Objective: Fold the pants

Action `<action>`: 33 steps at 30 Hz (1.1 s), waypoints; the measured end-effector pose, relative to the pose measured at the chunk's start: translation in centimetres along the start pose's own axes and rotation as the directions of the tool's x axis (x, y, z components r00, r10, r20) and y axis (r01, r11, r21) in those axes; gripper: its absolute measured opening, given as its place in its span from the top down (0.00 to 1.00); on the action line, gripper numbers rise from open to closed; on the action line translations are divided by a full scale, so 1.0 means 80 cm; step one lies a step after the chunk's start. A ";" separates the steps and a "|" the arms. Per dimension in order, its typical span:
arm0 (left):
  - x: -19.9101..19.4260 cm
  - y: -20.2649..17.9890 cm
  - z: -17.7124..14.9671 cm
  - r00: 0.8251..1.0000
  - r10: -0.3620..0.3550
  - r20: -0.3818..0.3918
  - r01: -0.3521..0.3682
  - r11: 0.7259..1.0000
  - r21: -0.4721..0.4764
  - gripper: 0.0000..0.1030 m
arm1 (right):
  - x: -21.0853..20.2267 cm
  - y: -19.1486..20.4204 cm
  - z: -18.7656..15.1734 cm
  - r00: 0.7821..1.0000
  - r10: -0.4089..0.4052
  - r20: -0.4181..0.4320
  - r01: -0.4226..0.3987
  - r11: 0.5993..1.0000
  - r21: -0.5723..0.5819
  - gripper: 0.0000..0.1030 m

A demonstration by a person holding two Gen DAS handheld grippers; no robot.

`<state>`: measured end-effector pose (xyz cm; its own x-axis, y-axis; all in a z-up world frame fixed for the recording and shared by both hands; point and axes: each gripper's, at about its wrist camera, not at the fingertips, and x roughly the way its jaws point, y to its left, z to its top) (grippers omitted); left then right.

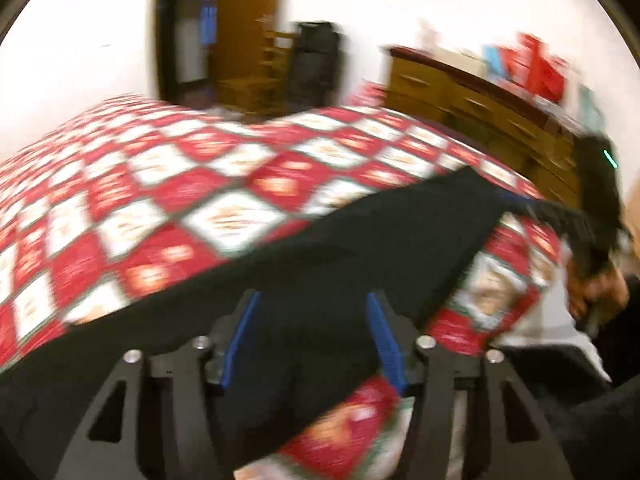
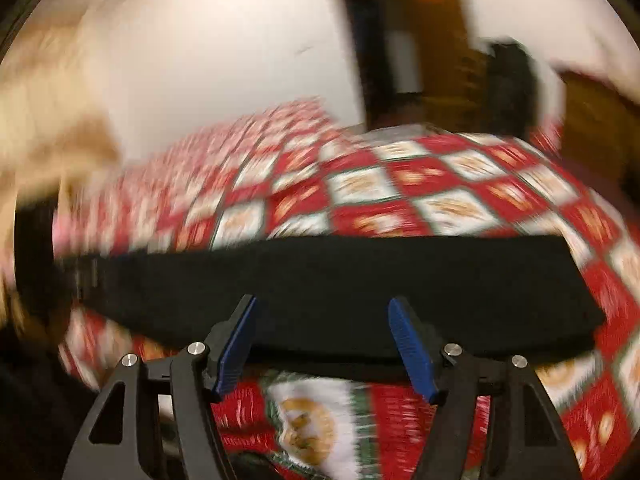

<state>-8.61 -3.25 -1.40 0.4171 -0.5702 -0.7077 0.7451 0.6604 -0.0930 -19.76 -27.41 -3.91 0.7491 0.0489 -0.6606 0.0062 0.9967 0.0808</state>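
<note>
The bed (image 2: pixel 460 184) under its red-and-white checked cover carries your black pants (image 2: pixel 340 280), lying flat in a long band. Your left hand-held gripper (image 1: pixel 312 340) and right hand-held gripper (image 2: pixel 324 340) are both spread, pinching nothing.

one pair of black pants (image 2: pixel 320 280) lies on one red-and-white checked bedspread (image 2: pixel 440 184); behind the bedspread stand one wooden dresser (image 1: pixel 460 92) and one open door (image 1: pixel 244 20).
</note>
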 end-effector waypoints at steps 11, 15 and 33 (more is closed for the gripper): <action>-0.035 0.126 -0.045 0.972 0.233 -0.024 -0.227 0.911 -0.343 0.43 | 0.058 0.047 -0.013 0.992 -0.105 -0.077 0.078 0.954 -0.289 0.77; -0.047 0.155 -0.050 0.968 0.250 -0.014 -0.231 0.872 -0.432 0.43 | 0.055 0.050 -0.010 0.992 -0.089 -0.093 0.061 0.962 -0.268 0.89; -0.072 0.211 -0.087 0.909 0.409 -0.074 -0.393 0.787 -0.476 0.43 | 0.026 0.064 0.035 0.987 0.162 -0.012 -0.162 0.976 -0.145 0.92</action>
<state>-2.04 14.57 -3.81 0.6458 -0.2119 -0.7335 0.1745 0.9762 -0.1284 -16.35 -22.42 -2.79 0.7325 0.2103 -0.6474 -0.2110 0.9744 0.0777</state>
